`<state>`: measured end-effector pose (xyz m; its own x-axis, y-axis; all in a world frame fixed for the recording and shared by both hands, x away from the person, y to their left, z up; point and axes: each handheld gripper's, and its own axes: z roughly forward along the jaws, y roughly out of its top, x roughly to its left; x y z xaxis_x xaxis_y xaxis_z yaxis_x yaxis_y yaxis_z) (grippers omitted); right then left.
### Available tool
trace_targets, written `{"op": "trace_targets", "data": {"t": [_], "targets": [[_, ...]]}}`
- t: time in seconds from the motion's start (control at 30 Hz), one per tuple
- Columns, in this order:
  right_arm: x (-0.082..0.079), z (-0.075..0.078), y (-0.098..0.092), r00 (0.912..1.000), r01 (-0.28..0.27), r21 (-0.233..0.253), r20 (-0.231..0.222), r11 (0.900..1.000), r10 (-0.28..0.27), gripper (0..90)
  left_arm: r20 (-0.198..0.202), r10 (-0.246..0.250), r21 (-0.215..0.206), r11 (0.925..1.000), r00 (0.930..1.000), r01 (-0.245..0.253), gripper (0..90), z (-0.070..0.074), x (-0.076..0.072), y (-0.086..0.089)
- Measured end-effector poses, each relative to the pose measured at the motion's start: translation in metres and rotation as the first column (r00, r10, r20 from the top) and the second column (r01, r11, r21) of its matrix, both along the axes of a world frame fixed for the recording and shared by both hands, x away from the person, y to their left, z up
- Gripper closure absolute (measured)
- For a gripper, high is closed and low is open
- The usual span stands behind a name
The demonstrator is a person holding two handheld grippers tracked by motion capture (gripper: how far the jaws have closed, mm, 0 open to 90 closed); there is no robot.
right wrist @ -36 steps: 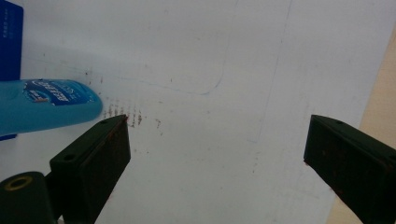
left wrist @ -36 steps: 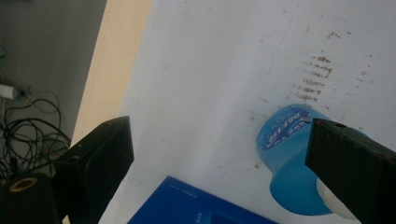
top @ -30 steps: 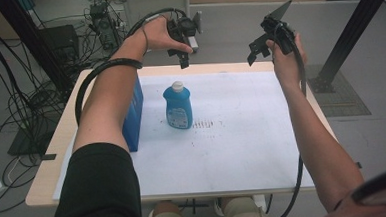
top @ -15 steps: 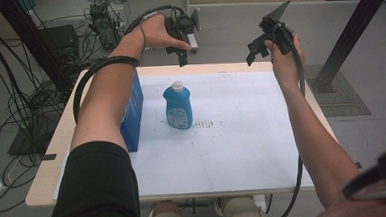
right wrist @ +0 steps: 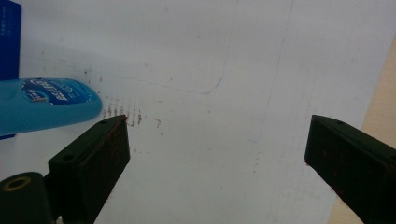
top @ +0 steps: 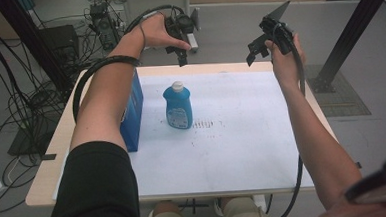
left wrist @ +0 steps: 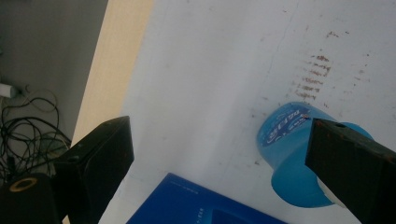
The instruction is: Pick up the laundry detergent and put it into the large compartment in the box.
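Soft, even light fills the scene, with no hard glare. The white sheet (top: 242, 136) on the table reads bright and nearly washed out. The bottle (top: 177, 107) casts only a faint shadow. In both gripper views the near black jaws look soft and slightly blurred, and the high view is grainy.

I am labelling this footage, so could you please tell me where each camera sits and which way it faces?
High view: above the person's side, looking forward and down on the table; both forearms, left gripper and right gripper show.
Left gripper view: looks down between its own open jaws at the blue bottle and blue box.
Right gripper view: looks down between its own open jaws at the white sheet.
All three share the bottle.
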<state>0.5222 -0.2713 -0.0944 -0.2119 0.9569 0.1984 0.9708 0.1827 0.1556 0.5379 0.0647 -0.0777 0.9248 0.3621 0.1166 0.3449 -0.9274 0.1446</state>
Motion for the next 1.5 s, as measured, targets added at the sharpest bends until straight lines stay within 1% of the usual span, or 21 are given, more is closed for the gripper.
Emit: {"op": "trace_targets", "data": {"t": [0.13,0.17,0.27,0.37,0.43,0.77,0.87,1.03,1.13,1.37,1.4,1.5], "targets": [[-0.0001,-0.0001,0.0005,1.0000,-0.002,0.001,0.000,1.000,0.002,6.6,-0.004,-0.002,0.003,1.0000,1.0000,0.002,8.2,0.0010,-0.0001,-0.0005],[-0.0001,0.0001,0.0006,1.0000,-0.002,0.001,-0.002,1.000,0.002,6.6,-0.001,-0.001,-0.001,1.0000,1.0000,0.001,8.2,0.0007,-0.0009,0.0002],[-0.0013,0.0006,0.0005,1.0000,-0.003,0.003,0.002,1.000,0.003,6.6,-0.006,-0.003,0.005,1.0000,1.0000,0.003,8.2,0.0019,-0.0004,-0.0003],[-0.0015,0.0009,0.0008,1.0000,-0.002,0.003,0.002,1.000,0.002,6.6,-0.004,0.000,0.000,1.0000,1.0000,0.000,8.2,0.0010,-0.0015,0.0007],[-0.0014,0.0008,0.0013,1.0000,-0.002,0.002,0.000,1.000,0.002,6.5,-0.006,-0.002,0.005,1.0000,1.0000,0.002,8.2,0.0012,-0.0011,0.0004],[-0.0013,0.0008,0.0023,1.0000,-0.002,0.006,-0.004,1.000,0.002,6.3,0.001,-0.002,-0.005,1.0000,1.0000,0.002,8.2,0.0040,-0.0030,0.0029],[-0.0013,0.0005,0.0037,1.0000,-0.005,0.006,-0.004,1.000,0.006,6.3,-0.006,-0.002,0.002,1.0000,1.0000,0.002,8.2,0.0039,-0.0023,0.0035],[-0.0014,0.0003,0.0048,1.0000,-0.006,0.005,-0.005,1.000,0.006,6.3,-0.004,0.002,0.003,1.0000,1.0000,-0.002,8.2,0.0042,-0.0035,0.0064],[-0.0025,0.0008,0.0037,1.0000,-0.005,0.008,-0.004,1.000,0.005,6.3,-0.005,0.001,0.006,1.0000,1.0000,-0.001,8.2,0.0051,-0.0042,0.0060],[-0.0052,0.0031,0.0031,1.0000,-0.007,0.009,0.002,1.000,0.007,6.1,-0.003,-0.002,-0.006,1.0000,1.0000,0.002,8.2,0.0056,-0.0063,0.0062],[-0.0053,0.0032,0.0030,1.0000,-0.007,0.010,0.002,1.000,0.007,6.1,-0.006,-0.006,0.001,1.0000,1.0000,0.006,8.2,0.0064,-0.0056,0.0051],[-0.0061,0.0042,0.0021,1.0000,-0.005,0.011,0.004,1.000,0.005,6.1,-0.005,-0.006,0.000,1.0000,1.0000,0.006,8.2,0.0064,-0.0059,0.0053]]}}
